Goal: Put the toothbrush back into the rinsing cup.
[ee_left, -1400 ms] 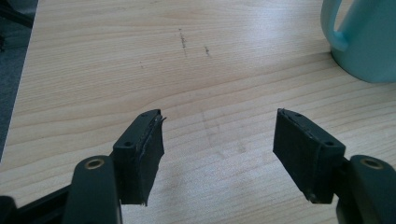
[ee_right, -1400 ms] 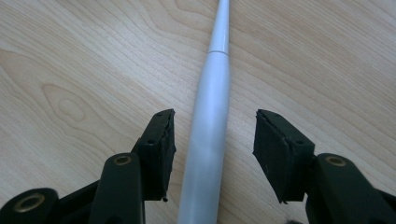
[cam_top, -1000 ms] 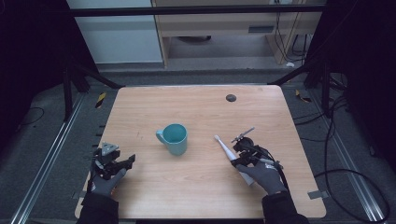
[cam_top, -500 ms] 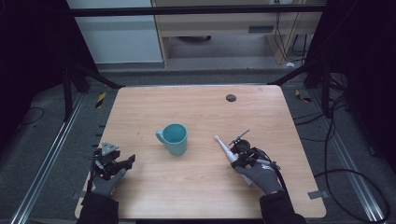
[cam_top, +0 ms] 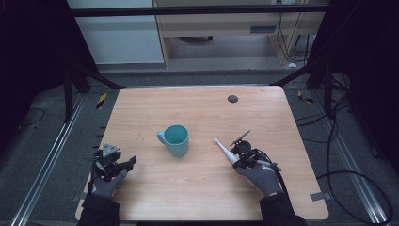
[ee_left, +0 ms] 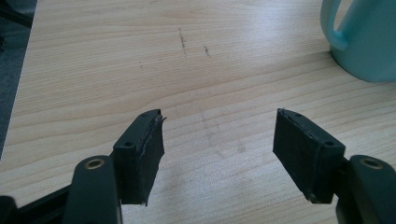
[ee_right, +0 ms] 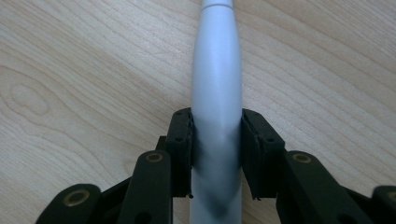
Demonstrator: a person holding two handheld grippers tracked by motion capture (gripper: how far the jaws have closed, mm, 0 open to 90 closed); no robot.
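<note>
A teal mug (cam_top: 175, 140) stands upright mid-table, its handle to the left; its side also shows in the left gripper view (ee_left: 364, 37). A white toothbrush-like handle (cam_top: 223, 147) lies flat on the wood right of the mug. My right gripper (cam_top: 236, 157) holds its near end. Its jaws have just been closing, and both pads now press the handle (ee_right: 215, 60) from either side (ee_right: 216, 126). My left gripper (cam_top: 126, 162) rests near the table's front left, open with bare wood between its pads (ee_left: 218, 135), the mug farther off to its right.
The wooden table (cam_top: 197, 113) has a small dark round spot (cam_top: 232, 98) near its far edge. A black cable (cam_top: 282, 181) trails from the right gripper. Dark frame legs and metal floor rails flank the table.
The right gripper's jaws have narrowed onto the white handle and the hand has edged slightly forward. The left gripper and the mug have stayed put.
</note>
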